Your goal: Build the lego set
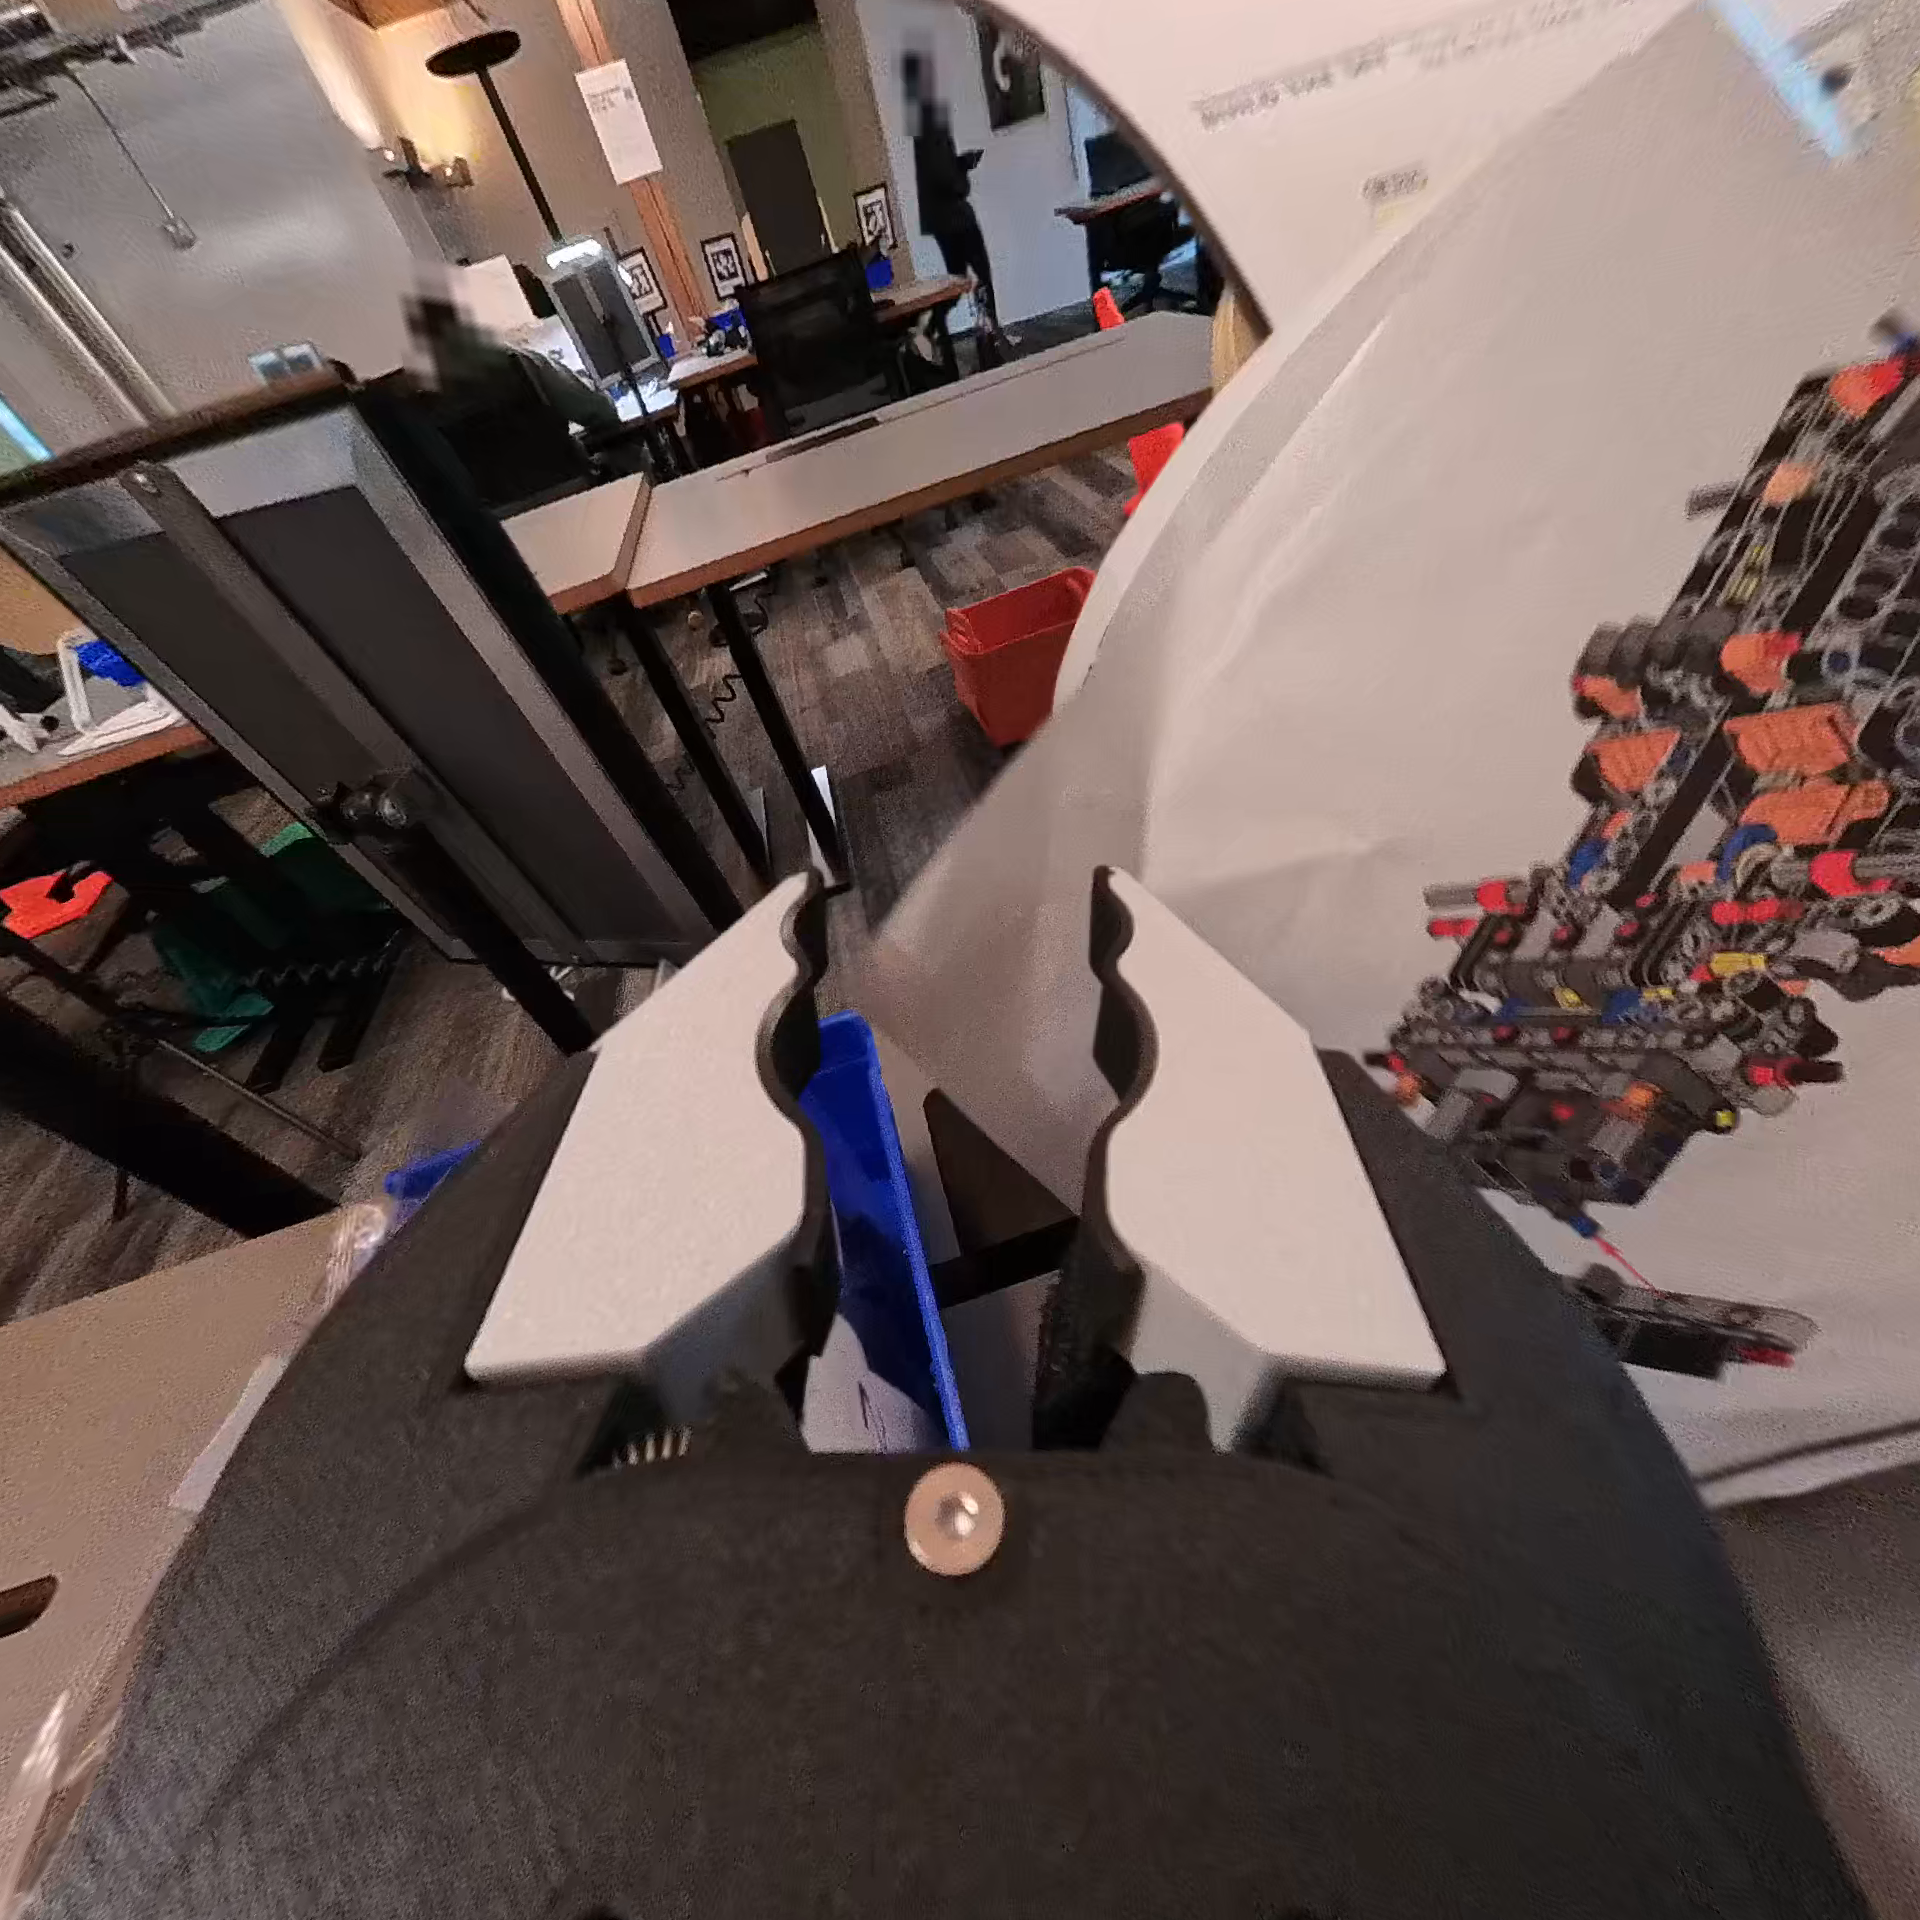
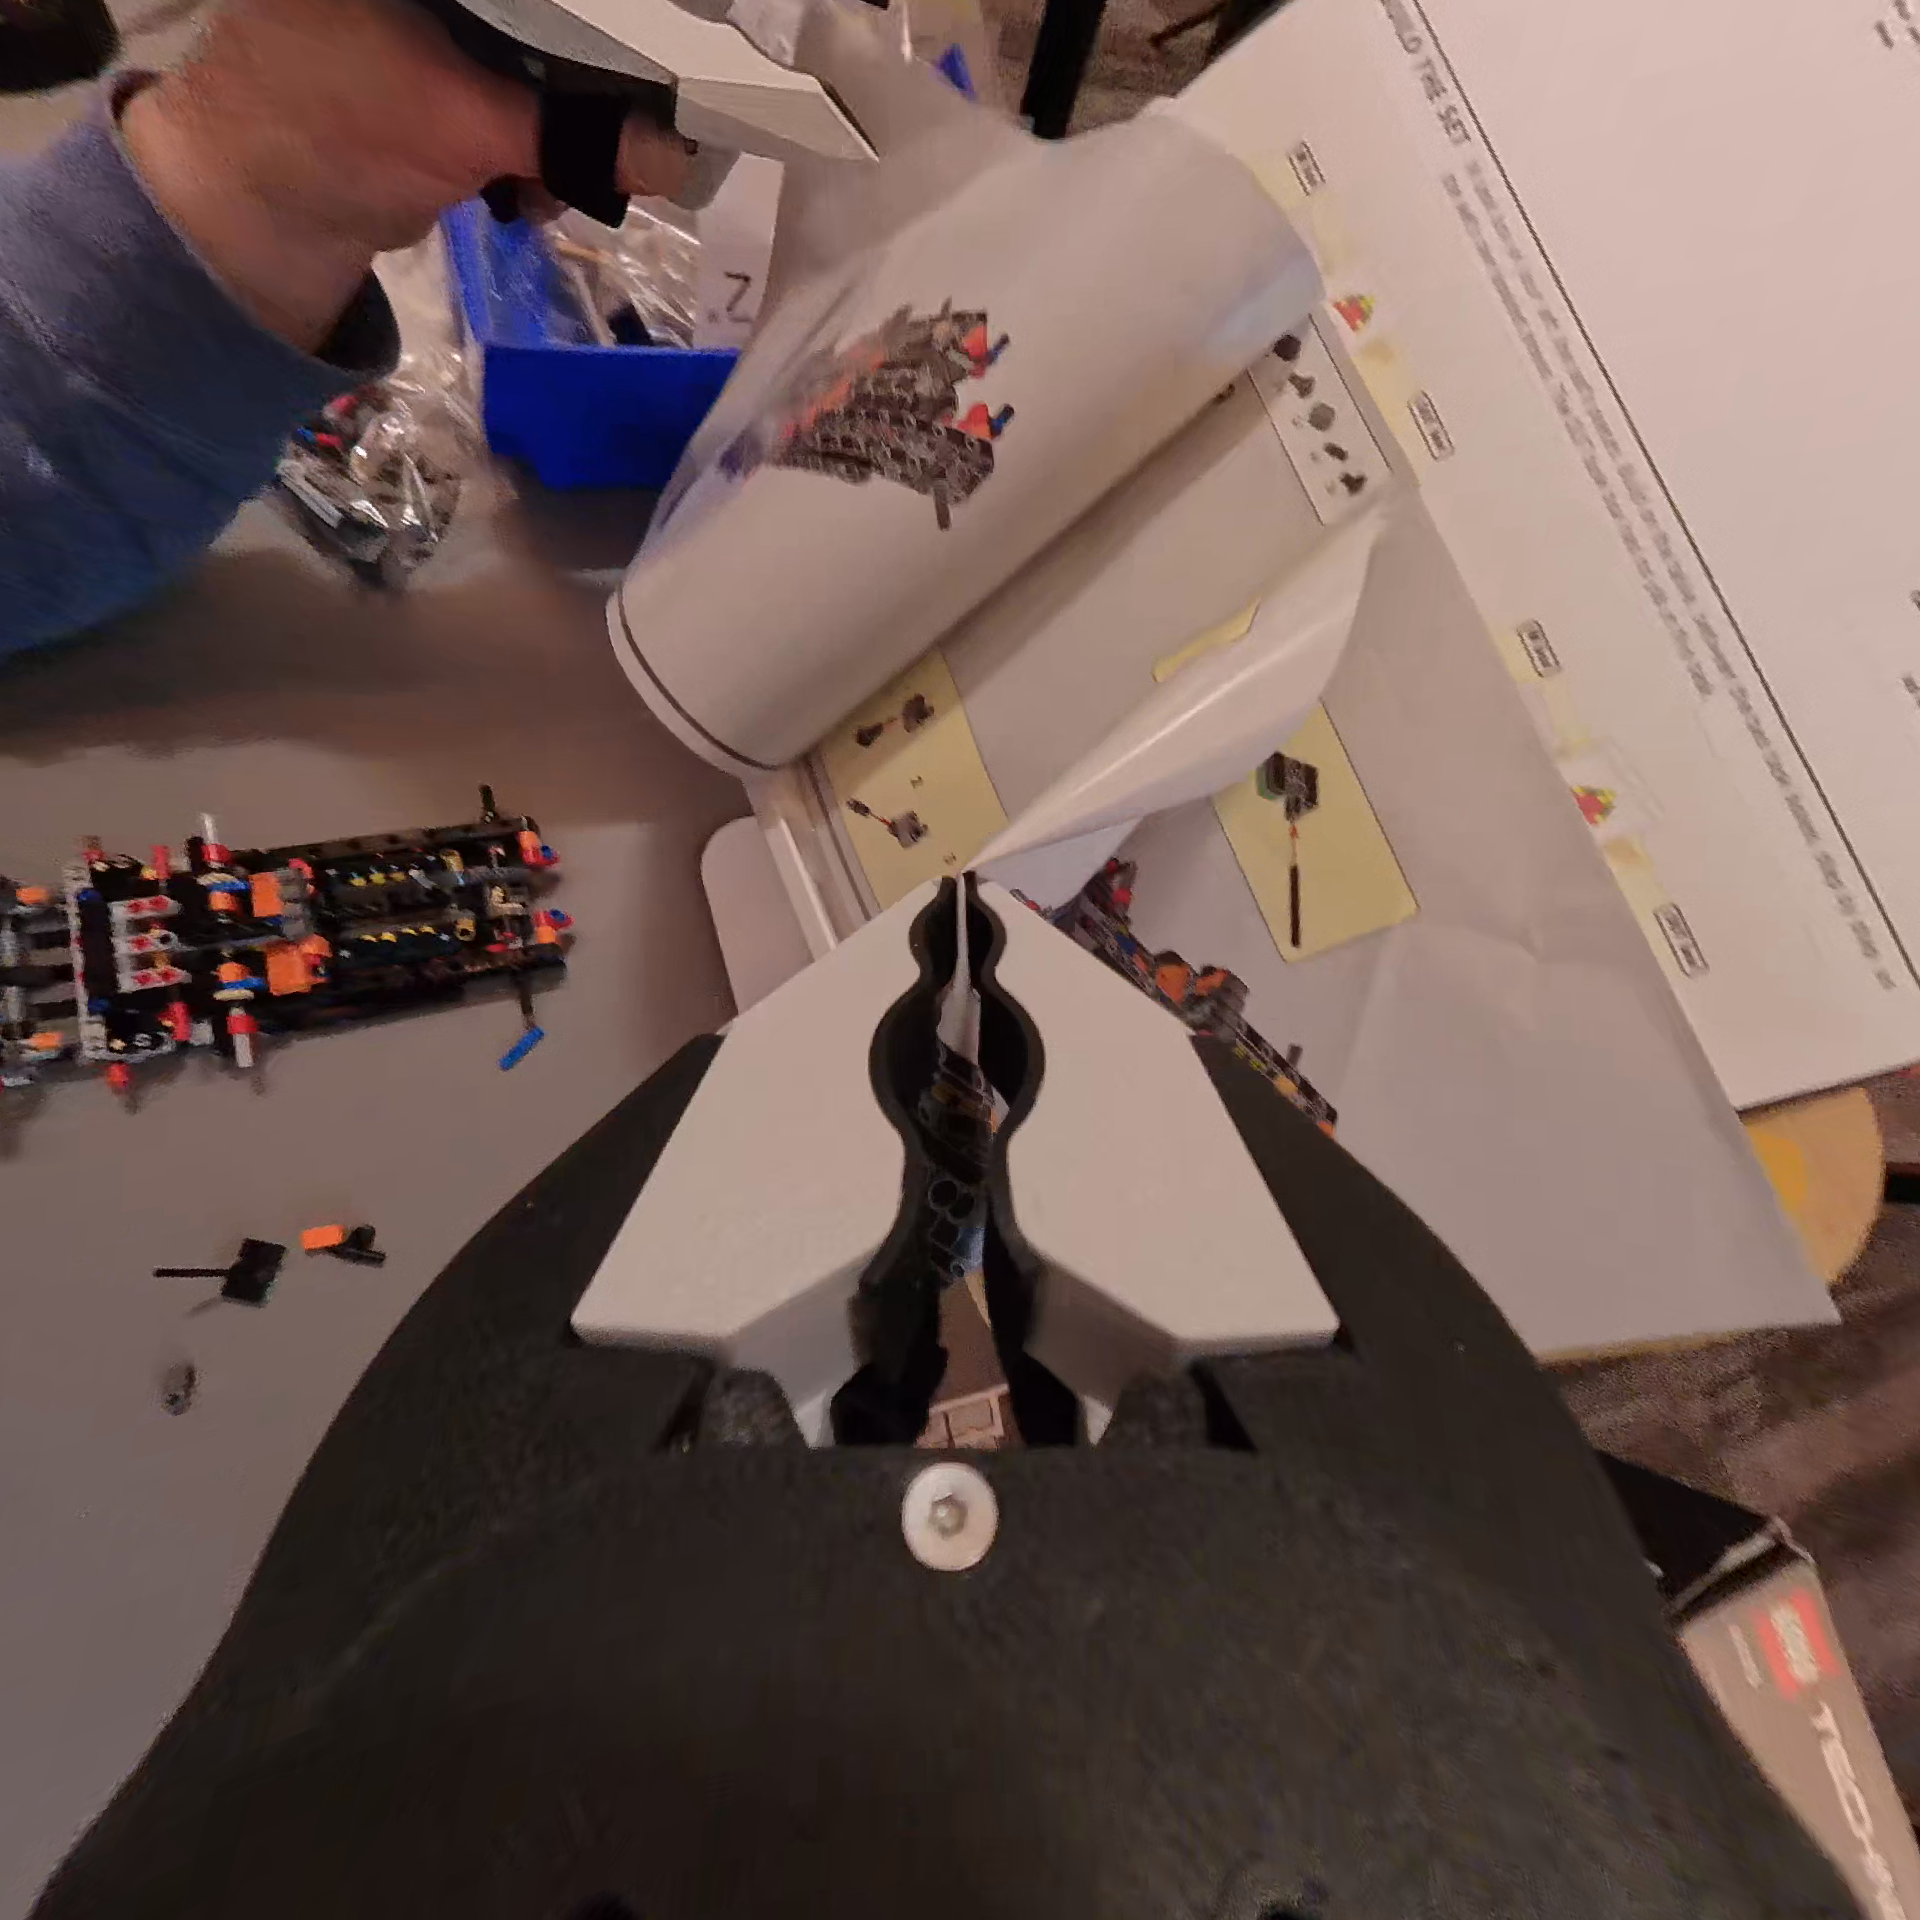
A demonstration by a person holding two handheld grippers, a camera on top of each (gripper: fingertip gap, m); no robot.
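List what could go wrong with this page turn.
The right gripper pinches only a corner of the instruction page, so it may tear or slip out. The curled pages arch beside the blue bin and could knock it. The open left gripper holds nothing, leaving the booklet unsteadied.

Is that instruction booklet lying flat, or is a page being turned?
A page is being turned. The right gripper has its jaws shut on the corner of one page, lifted off the instruction booklet; other pages curl over in a roll.

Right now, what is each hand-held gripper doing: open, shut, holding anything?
Left hand-held gripper: open, holding nothing.
Right hand-held gripper: shut on a page of the instruction booklet.
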